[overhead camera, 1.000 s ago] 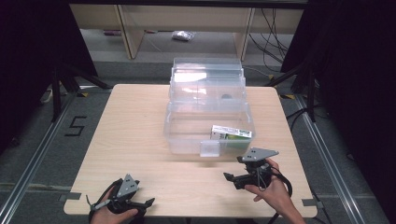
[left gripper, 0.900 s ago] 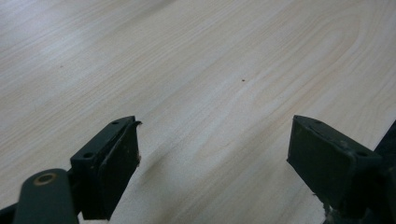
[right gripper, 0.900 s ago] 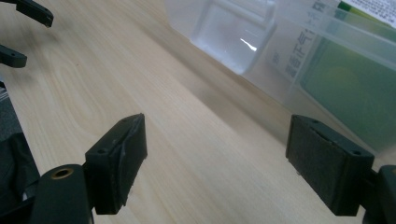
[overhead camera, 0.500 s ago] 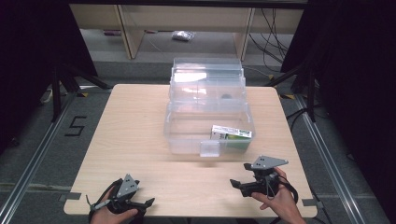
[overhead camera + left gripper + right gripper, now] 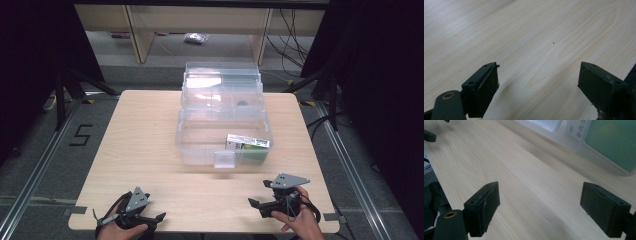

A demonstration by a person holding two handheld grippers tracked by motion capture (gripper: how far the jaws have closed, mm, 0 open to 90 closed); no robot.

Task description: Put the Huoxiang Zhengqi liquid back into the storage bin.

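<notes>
clear plastic storage box [image 5: 200,142]: 1 | green-and-white carton [image 5: 248,144] inside it: 1 | handheld two-jaw grippers: 2, left gripper [image 5: 150,220], right gripper [image 5: 257,204] | wooden table [image 5: 145,130]: 1

Table [image 5: 150,150]: pale wood, fine grain lines. Box [image 5: 200,142] on it: clear plastic. Carton [image 5: 247,142] inside: green and white with dark print. Grippers, left [image 5: 156,218] and right [image 5: 256,204]: black, grey top plates. Floor [image 5: 45,165]: grey, black "5".

Bare table [image 5: 150,150] lies free; the clear bin [image 5: 200,145] blocks mid-table.
</notes>
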